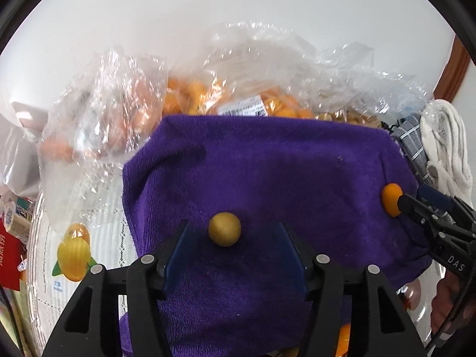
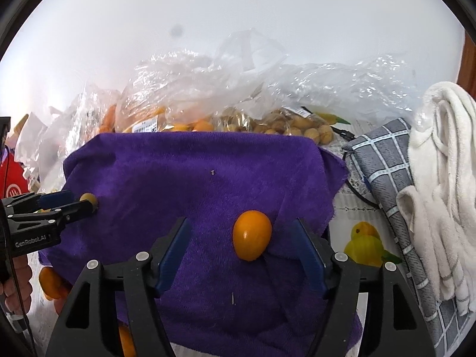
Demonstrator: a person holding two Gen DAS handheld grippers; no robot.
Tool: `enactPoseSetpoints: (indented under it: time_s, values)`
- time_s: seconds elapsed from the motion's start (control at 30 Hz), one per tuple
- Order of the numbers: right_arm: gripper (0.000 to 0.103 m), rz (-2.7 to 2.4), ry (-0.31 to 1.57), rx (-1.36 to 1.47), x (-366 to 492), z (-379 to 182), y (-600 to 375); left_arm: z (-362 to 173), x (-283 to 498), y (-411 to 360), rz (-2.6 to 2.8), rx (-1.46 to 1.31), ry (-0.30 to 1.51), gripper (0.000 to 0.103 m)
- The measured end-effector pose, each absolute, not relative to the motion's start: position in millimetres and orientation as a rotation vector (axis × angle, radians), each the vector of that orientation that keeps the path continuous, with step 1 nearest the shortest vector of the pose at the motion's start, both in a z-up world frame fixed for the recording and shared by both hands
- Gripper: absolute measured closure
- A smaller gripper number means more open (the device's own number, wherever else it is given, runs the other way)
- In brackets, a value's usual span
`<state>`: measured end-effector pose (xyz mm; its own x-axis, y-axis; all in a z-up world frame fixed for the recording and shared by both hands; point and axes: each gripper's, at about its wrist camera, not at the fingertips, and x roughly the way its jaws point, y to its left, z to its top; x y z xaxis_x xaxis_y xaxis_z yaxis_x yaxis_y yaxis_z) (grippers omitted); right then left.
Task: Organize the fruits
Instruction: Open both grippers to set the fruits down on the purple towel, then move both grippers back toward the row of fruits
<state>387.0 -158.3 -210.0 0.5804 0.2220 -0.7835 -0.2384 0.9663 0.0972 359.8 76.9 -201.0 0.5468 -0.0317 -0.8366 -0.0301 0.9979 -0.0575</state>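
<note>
Fruit lies free on the purple towel (image 1: 267,163): a tan longan (image 1: 224,229) between the left tongs (image 1: 232,235), an orange kumquat (image 2: 252,235) between the right tongs (image 2: 242,235), both pairs apart and touching neither. I judge both are just set down; lift straight up so the pads don't nudge them rolling. The kumquat sits near the towel's right edge. Beyond the towel's far edge, bags (image 2: 208,95) of fruit crowd the desk; bare towel lies in between.

Purple towel (image 1: 267,163) hides bag bottoms; left bag (image 1: 98,113) perhaps blurred.
</note>
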Motion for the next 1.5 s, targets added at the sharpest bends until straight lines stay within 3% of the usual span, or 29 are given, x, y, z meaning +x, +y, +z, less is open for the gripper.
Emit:
enactPoseSetpoints:
  time_s: [0.9,1.13,1.4,1.5]
  values:
    - [0.033,0.143,0.884,-0.004,305,-166,-204,-125,316,69,-0.082,-0.12,0.852,0.046]
    - [0.034,0.152,0.889,0.01,285,-170,-208,-138,283,81,-0.055,-0.123,0.886,0.046]
    - [0.047,0.215,0.889,-0.015,255,-170,-196,-162,230,104,-0.004,-0.164,0.921,0.045]
    - [0.047,0.243,0.876,-0.021,241,-169,-193,-170,213,110,0.015,-0.173,0.937,0.045]
